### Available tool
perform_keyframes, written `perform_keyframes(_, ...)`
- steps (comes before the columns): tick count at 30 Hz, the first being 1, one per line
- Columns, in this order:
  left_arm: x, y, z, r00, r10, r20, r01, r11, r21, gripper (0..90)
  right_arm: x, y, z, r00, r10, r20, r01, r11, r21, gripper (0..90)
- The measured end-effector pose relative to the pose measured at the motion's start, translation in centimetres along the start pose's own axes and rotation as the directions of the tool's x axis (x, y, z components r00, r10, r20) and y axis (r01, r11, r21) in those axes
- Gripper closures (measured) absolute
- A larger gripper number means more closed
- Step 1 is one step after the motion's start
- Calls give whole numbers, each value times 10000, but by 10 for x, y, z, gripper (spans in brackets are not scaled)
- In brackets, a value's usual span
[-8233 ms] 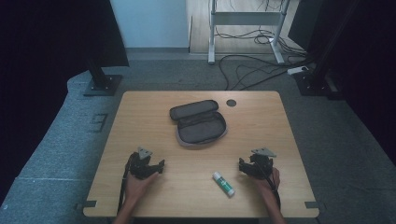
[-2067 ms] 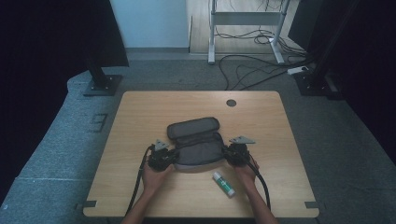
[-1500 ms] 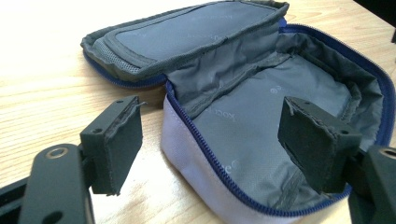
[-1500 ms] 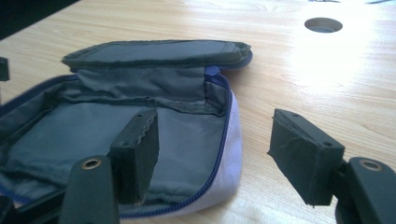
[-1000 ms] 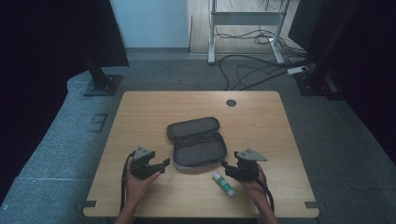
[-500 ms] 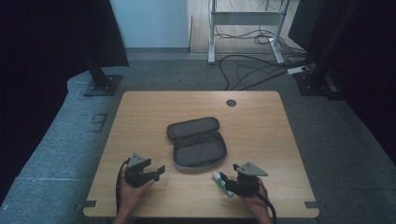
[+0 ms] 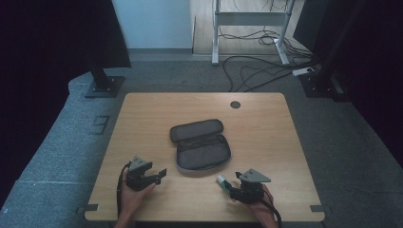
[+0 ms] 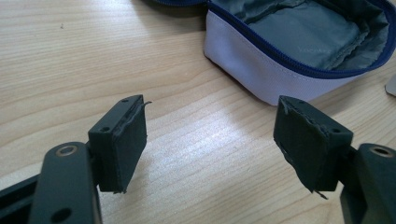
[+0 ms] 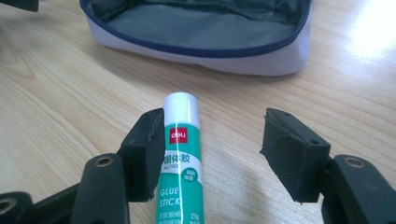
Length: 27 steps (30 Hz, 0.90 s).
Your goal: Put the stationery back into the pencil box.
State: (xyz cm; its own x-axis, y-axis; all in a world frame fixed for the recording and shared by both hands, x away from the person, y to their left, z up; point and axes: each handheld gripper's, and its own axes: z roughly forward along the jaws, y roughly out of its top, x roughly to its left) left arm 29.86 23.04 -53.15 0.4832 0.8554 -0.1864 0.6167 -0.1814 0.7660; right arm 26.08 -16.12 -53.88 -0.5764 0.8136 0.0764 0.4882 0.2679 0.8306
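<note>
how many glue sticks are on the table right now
1. The glue stick lies on the table between the right gripper's open jaws, just in front of the open pencil case. None shows inside the case, though its folds could hide something.

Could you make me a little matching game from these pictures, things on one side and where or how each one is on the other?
Things:
1. glue stick
2. pouch
3. left gripper
4. round hole in the table

States or places:
A. unzipped, lid folded back, grey lining showing
B. open over bare wood, nothing between its jaws
C. lying flat between the open jaws of the right gripper
D. near the far edge of the tabletop

Pairs: 1-C, 2-A, 3-B, 4-D
</note>
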Motion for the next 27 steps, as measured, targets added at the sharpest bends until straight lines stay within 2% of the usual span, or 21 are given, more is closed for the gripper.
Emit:
perform_keyframes(10,-2,-3,5,9999,114,0,-114,9997,224,260,-2,-4,8,9998,-92,-158,100,9988,478,456)
perform_keyframes(17,1,-3,5,10000,-6,44,5,9998,219,260,-3,-6,11,9988,-217,-443,251,9967,768,632)
perform_keyframes(27,0,-4,6,10000,12,61,-14,9996,269,261,-4,-6,12,9973,-76,-735,149,9950,989,644)
